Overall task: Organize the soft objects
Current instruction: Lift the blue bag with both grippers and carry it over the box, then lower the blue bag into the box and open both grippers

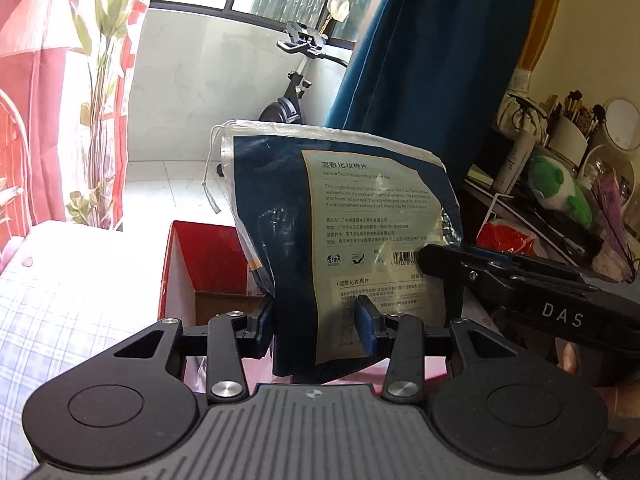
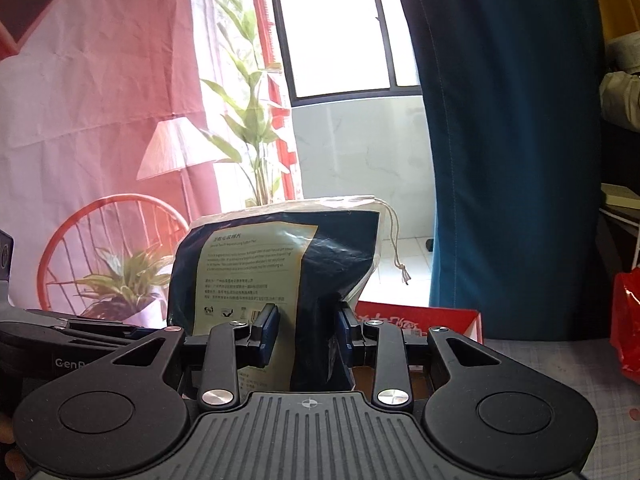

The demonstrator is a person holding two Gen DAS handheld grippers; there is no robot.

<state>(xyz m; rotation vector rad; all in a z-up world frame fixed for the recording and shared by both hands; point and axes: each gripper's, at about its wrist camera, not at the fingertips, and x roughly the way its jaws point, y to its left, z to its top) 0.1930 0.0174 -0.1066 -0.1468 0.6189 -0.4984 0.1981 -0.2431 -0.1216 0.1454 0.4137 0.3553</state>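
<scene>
navy plastic with a pale label, the cotton pad pouch (image 1: 344,216) is held upright in the air above a red cardboard box (image 1: 200,264), its clear drawstring top puckered and a thin cord (image 1: 210,184) dangling off one corner. both tools have it: the left gripper (image 1: 320,326) pinches the pouch's lower part between its blue pads, jaws drawn in on the film, and the right gripper (image 2: 306,330) does the same from the other side, its jaws closed on a fold near the bottom edge; in the left view the right tool's black body reaches in beside the barcode. the pouch looks light and squashy, a slack bag of soft pads that creases wherever it is squeezed, and the glossy film is probably a little slippery, so a hold low on the filled body seems safer than one on the loose neck or the cord. the open box sits just below and behind it, a likely place for it, though that is only my reading. farther out are a checked bedcover (image 1: 60,304) at the left, a cluttered shelf with a green plush toy (image 1: 556,192) at the right, a teal curtain (image 2: 512,140) and a bright window.
</scene>
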